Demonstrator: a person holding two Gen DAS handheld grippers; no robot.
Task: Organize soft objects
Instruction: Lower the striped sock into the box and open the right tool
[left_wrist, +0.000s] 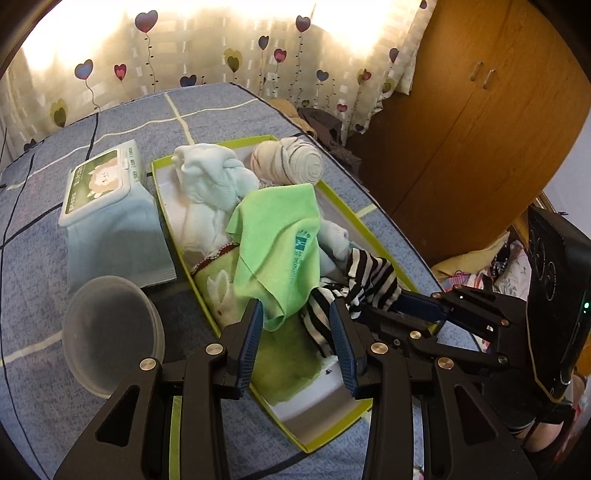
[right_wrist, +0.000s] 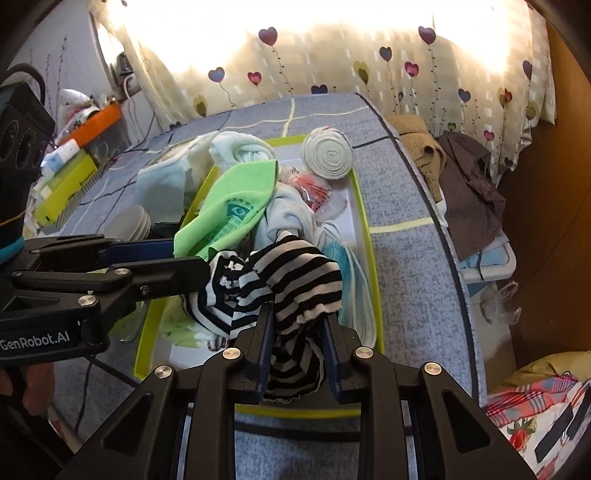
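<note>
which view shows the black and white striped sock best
The right wrist view: the black and white striped knit sock fills the centre, bunched between the right gripper pads, over the green-rimmed box. The left wrist view shows only part of it, draped between both grippers and partly hidden by the light green cloth.

A blue-grey bedspread (left_wrist: 122, 122) with pale crossing lines fills the middle. At ten o'clock on it sits a pack of wet wipes (left_wrist: 101, 181); at eight o'clock, a stack of clear plastic bowls (left_wrist: 110, 328). A curtain (left_wrist: 207, 48) printed with heart balloons hangs at twelve o'clock, backlit. A brown wooden wardrobe (left_wrist: 480, 129) stands at two o'clock. Brown garments (right_wrist: 461, 177) lie heaped beside the bed at three o'clock.
</note>
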